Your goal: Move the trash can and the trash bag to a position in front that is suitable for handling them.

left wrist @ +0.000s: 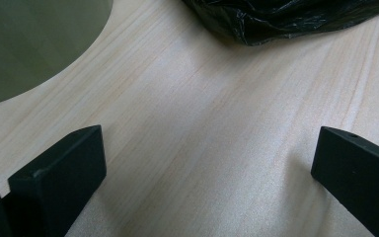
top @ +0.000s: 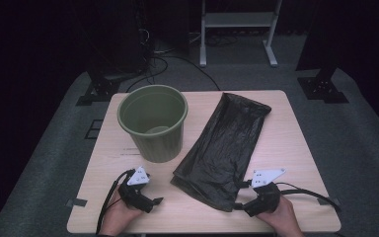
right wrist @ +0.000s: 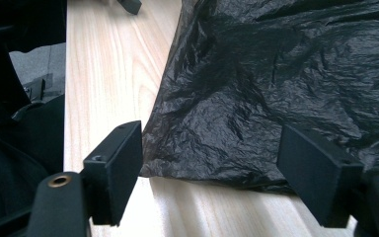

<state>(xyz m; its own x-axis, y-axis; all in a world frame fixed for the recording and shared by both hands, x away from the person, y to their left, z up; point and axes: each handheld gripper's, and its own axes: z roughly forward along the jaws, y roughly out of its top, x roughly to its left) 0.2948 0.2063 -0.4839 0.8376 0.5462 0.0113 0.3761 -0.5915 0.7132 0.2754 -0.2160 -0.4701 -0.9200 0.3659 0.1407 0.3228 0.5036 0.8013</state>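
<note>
Crumpled black plastic bin bag (top: 224, 150) lies flat on the pale wooden table (top: 296, 148), running from centre toward 1 o'clock, just right of the upright olive-green ribbed plastic bin (top: 154, 123). Right gripper (top: 238, 203) at 5 o'clock: jaws apart, straddling the bag's near edge, pads not pressing. Left gripper (top: 159, 200) at 7 o'clock: jaws wide over bare wood.

dim room | lit tabletop (top: 286, 143) | soft shadows | close-ups slightly blurred
</note>
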